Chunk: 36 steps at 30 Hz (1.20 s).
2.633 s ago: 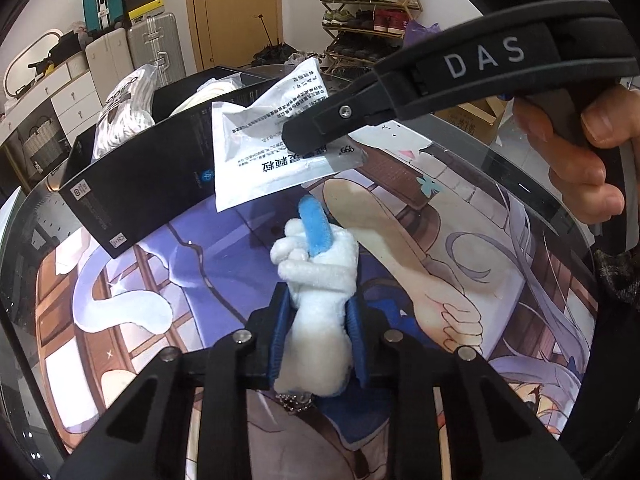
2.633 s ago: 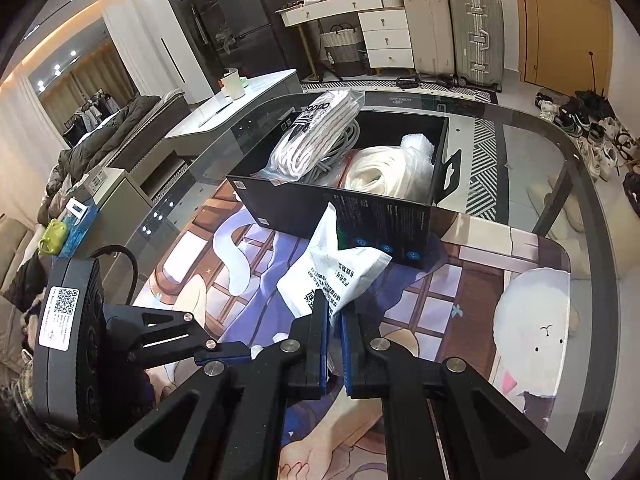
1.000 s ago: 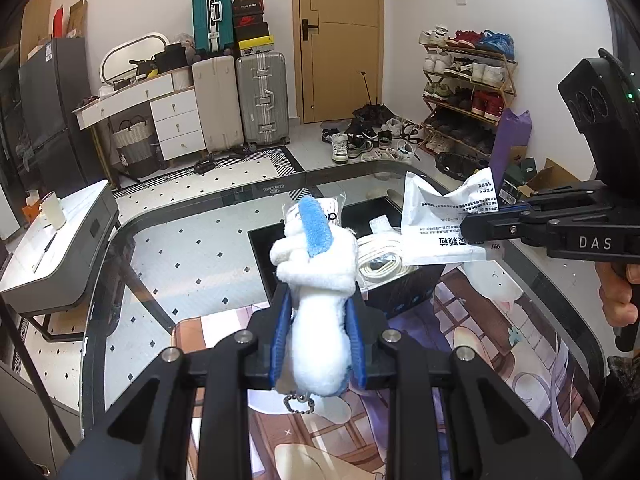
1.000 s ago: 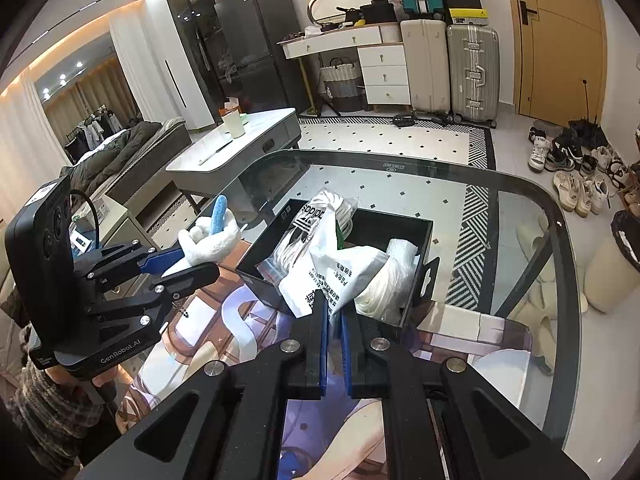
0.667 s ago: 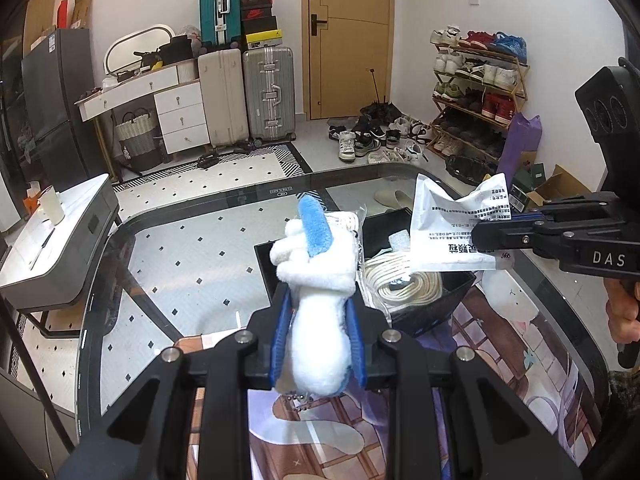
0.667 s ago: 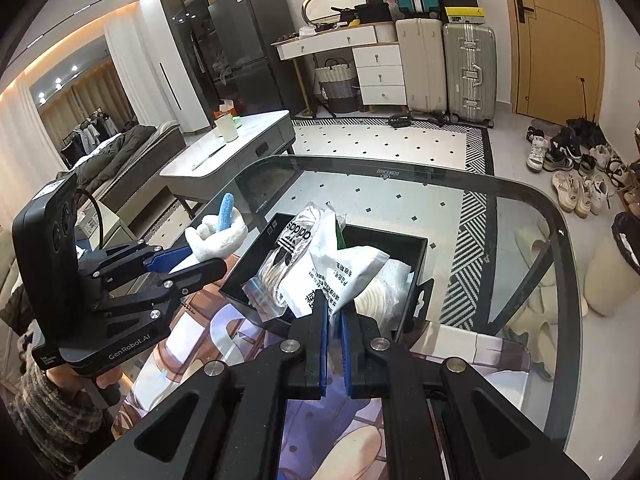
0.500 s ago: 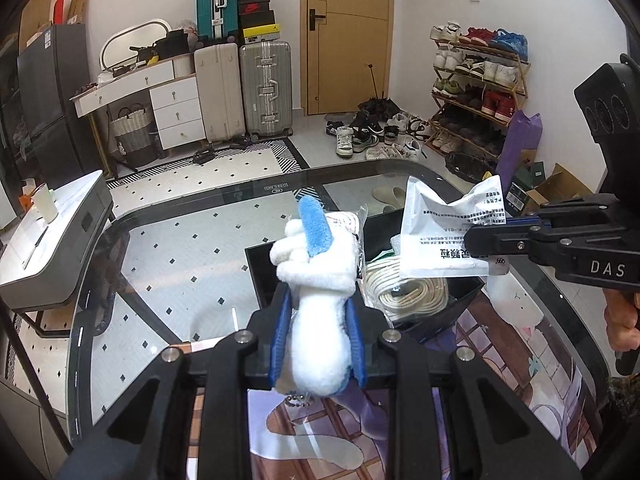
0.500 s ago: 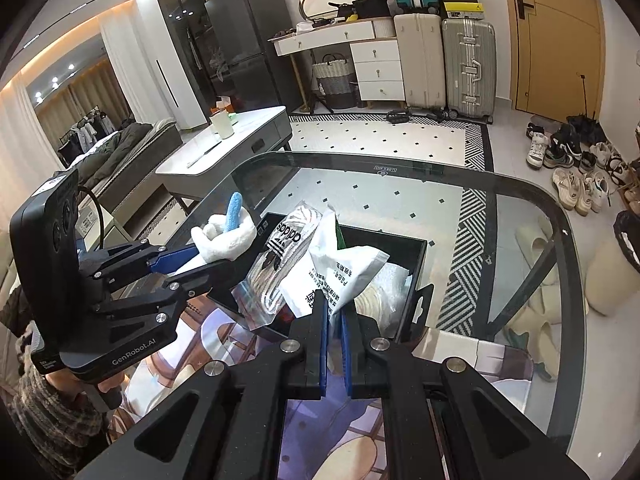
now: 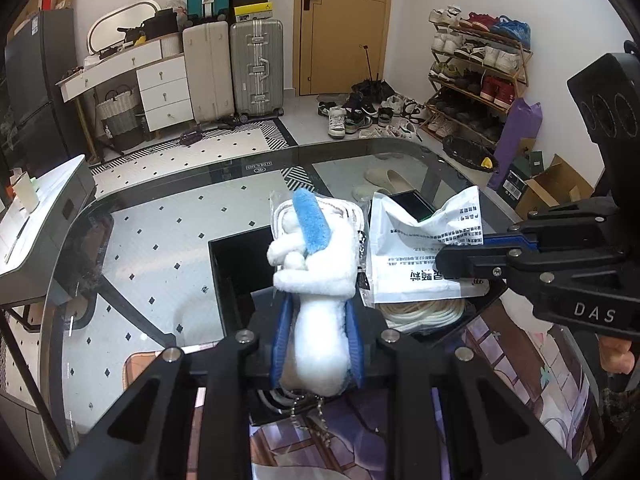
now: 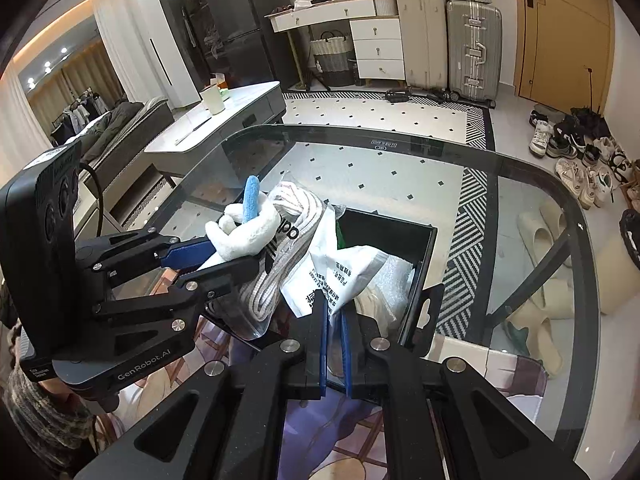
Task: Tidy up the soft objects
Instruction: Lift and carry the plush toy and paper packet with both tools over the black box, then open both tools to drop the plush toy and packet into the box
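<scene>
My left gripper (image 9: 318, 344) is shut on a white plush toy (image 9: 316, 280) with a blue fin, held above the near left part of the black box (image 9: 232, 272). It also shows in the right wrist view (image 10: 244, 232). My right gripper (image 10: 334, 332) is shut on a white printed pouch (image 10: 336, 276), held over the box (image 10: 420, 280); the pouch also shows in the left wrist view (image 9: 420, 252). In the box lie a bagged white rope bundle (image 10: 280, 260) and a coiled white rope (image 9: 424, 314).
The box stands on a glass table (image 10: 520, 200) with a printed anime mat (image 9: 500, 380) under it. The table's curved edge runs behind the box. Suitcases (image 9: 256, 68), a shoe rack (image 9: 480, 68) and a low side table (image 10: 224, 120) stand on the floor beyond.
Both grippers rose from the mat with their loads and have come in over the box. In the last half second the plush and the pouch moved closer together above it.
</scene>
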Each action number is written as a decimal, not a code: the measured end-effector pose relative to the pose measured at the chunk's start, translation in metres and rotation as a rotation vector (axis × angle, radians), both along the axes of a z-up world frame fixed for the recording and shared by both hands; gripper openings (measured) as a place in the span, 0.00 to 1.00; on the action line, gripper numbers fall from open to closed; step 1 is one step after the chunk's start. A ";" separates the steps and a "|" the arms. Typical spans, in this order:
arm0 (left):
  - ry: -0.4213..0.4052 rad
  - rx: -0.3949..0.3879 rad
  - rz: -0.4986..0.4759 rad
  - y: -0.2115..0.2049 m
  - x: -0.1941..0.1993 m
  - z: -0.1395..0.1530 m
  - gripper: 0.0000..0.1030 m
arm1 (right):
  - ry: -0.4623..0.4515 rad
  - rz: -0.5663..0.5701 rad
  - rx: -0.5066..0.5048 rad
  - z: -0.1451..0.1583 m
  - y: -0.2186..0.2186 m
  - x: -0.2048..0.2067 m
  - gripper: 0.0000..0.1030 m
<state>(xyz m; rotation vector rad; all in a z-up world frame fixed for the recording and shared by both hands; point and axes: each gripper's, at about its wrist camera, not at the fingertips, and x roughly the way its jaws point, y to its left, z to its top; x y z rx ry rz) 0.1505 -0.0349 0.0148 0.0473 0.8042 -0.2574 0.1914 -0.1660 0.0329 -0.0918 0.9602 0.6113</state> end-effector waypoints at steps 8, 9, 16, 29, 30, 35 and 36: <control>0.010 -0.003 -0.001 -0.002 0.002 -0.003 0.22 | 0.026 0.020 -0.013 -0.017 0.006 0.003 0.05; 0.011 0.000 -0.001 -0.001 0.001 -0.003 0.22 | 0.024 0.023 -0.013 -0.017 0.006 0.003 0.05; 0.008 0.012 0.001 0.000 -0.003 0.001 0.47 | 0.005 0.015 -0.010 -0.014 0.002 0.001 0.12; -0.056 -0.021 0.017 0.004 -0.026 0.018 0.81 | -0.064 -0.034 0.031 0.004 -0.022 -0.020 0.60; -0.058 -0.023 0.021 0.005 -0.028 0.019 0.81 | -0.071 -0.040 0.036 0.005 -0.024 -0.021 0.65; -0.093 -0.056 0.053 0.019 -0.045 0.025 1.00 | -0.132 -0.067 0.072 0.016 -0.032 -0.036 0.85; -0.100 -0.062 0.059 0.021 -0.048 0.026 1.00 | -0.139 -0.074 0.081 0.017 -0.033 -0.039 0.85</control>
